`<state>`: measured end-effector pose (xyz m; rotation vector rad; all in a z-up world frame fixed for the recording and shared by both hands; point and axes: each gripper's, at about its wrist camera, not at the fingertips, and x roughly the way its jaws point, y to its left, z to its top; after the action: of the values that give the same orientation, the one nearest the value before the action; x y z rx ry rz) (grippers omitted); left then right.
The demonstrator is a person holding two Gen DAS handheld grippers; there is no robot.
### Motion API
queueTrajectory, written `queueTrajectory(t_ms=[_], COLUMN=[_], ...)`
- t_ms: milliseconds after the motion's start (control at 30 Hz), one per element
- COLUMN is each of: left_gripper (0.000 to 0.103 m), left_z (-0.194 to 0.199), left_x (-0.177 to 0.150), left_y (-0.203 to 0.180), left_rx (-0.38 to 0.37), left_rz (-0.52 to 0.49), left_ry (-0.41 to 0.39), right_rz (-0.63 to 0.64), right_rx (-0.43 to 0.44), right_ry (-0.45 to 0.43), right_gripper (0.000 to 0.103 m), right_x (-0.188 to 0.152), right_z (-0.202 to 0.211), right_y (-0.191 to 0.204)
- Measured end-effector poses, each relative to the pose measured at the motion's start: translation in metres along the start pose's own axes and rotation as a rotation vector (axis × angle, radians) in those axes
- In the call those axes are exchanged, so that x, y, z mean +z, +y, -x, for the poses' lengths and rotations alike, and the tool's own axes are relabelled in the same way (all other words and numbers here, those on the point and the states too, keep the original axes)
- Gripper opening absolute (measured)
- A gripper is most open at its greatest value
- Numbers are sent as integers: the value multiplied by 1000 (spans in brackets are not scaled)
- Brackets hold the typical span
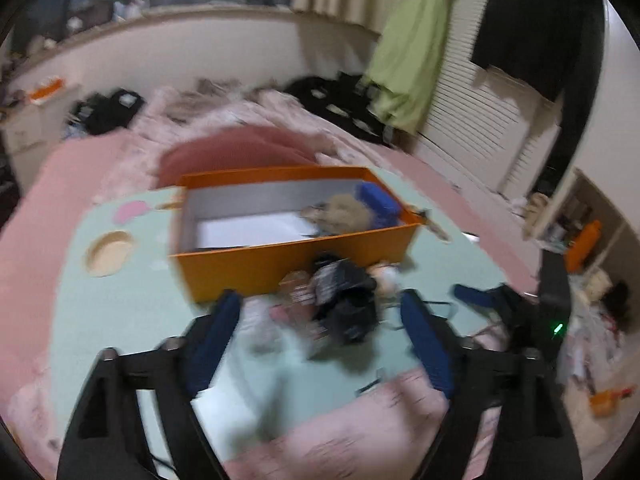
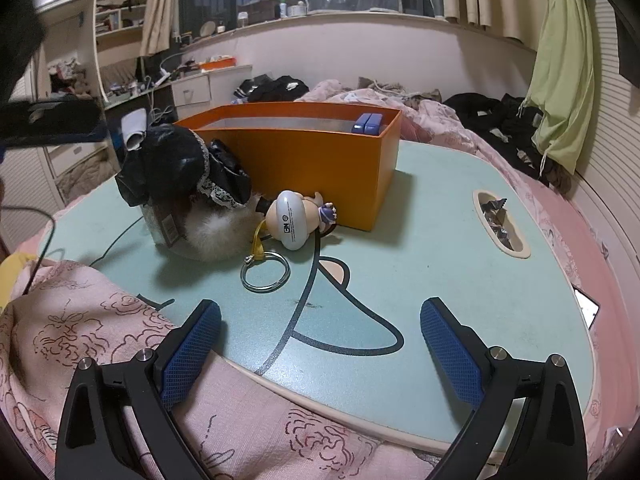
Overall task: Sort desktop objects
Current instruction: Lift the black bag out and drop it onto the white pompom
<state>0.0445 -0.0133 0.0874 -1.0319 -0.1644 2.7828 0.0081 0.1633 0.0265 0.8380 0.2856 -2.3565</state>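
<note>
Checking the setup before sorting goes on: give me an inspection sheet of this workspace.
Surface: mint-green lap table with cartoon print, resting on pink bedding.
Job's things: orange box holding a blue item; figurine keychain with metal ring; black lace-trimmed bundle.
Clutter: foil wrappers in the table's recess.
Grippers: left tongs open, empty; right tongs open, empty.
Cables: thin dark cable at the table's left edge.
Surroundings: green garment hanging, dark clothes on bed.
</note>
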Motion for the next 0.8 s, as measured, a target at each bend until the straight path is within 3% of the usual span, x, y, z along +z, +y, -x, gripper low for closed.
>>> queueTrajectory(t_ms=[67,233,367,400,500,800], left_gripper=[83,83,85,85,103,103], left_z=[6,-8,-45,-45,-52,-54], left_x=[-19,-49,-64,-66,-68,-67], left_y=[13,29,18,18,23,29], left_rx=[84,72,170,159,178,181], left_rz=[-6,16,-34,-24,-8,1], left_ry=[15,117,221,193,190,182], right_rz=[0,0,-1,-2,-2,-1], right_rx=[0,0,0,0,2,1], right_ry=[0,0,0,1,-1,-1], right_gripper=[100,100,100,100,100,100], right_x=[0,0,0,0,1,1], right_z=[0,0,0,-1,-1,-1], right_y=[0,0,0,0,0,0])
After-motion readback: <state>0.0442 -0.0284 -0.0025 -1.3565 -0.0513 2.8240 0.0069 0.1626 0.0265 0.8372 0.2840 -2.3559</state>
